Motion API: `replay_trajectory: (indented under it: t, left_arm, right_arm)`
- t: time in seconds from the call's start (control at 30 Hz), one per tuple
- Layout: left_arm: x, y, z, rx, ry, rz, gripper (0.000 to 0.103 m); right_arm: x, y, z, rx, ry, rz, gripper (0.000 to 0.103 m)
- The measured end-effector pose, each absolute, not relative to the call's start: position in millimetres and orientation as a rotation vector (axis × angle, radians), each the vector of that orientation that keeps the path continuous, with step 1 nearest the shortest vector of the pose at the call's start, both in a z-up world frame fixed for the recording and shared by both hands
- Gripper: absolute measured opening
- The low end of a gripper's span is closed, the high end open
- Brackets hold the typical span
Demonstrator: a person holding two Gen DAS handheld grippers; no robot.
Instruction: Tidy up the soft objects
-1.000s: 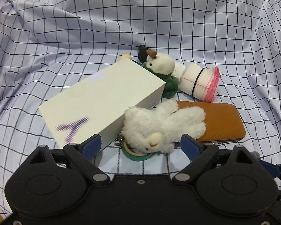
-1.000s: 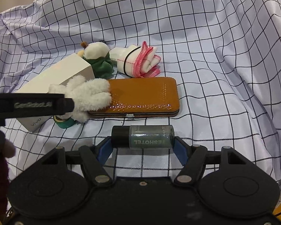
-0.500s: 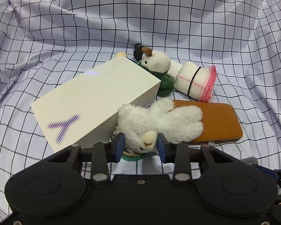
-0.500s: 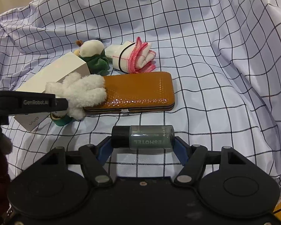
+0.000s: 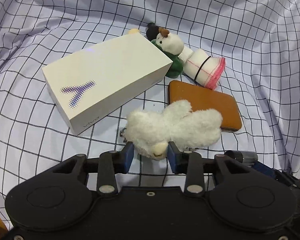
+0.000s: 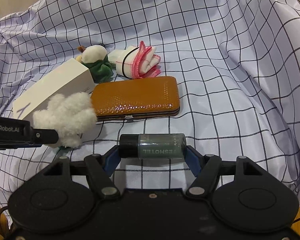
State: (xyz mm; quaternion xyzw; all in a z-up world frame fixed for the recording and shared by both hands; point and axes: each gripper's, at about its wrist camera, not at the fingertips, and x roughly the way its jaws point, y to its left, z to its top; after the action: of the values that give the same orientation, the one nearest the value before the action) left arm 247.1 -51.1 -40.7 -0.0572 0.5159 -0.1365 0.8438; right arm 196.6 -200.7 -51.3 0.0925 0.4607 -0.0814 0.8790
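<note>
My right gripper (image 6: 152, 158) holds a small dark green bottle (image 6: 152, 146) sideways, its black cap to the left, clamped end to end between the blue pads. Beyond it on the checked cloth (image 6: 220, 64) lies a brown case (image 6: 136, 98). At the left I see the left gripper (image 6: 20, 135) closed on a fluffy white toy (image 6: 68, 116), which overlaps the case's near left corner and hides part of a white box (image 6: 56, 86). Behind the box sits a small toy with a green body (image 6: 97, 62), touching a rolled white cloth with pink trim (image 6: 138, 62).
</note>
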Motion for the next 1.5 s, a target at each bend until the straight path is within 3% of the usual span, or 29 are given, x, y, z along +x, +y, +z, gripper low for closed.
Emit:
replay_trajectory:
  t: [0.27,0.7,0.8,0.87,0.97,1.5]
  left_arm:
    - [240.4,-75.4,-40.4,0.089,0.964,-0.312,0.077]
    - [252.9,-87.4,-57.8,0.094,0.938,-0.342,0.083]
    - [253.1,-87.8,-54.8,0.077,0.895,-0.344,0.078]
    - [251.7,-90.1,-52.7,0.091,0.865,-0.358,0.06]
    - [248.5,-92.7,-49.4,0.12,0.818,-0.358,0.043]
    - [248.7,-74.7,-16.5,-0.025,0.801,-0.396,0.042]
  right_arm:
    - [194.5,-202.6,-51.1,0.198,0.966,-0.174,0.069]
    - [195.7,-207.8,-55.6,0.219,0.97,-0.169,0.069]
    - [196.5,-207.6,-55.5,0.218,0.968,-0.17,0.069]
    - [196.6,-207.8,-55.6,0.22,0.968,-0.17,0.069]
    - [197.1,-208.1,-56.1,0.22,0.969,-0.171,0.069]
    - [196.2,-206.5,-55.4,0.221,0.963,-0.186,0.069]
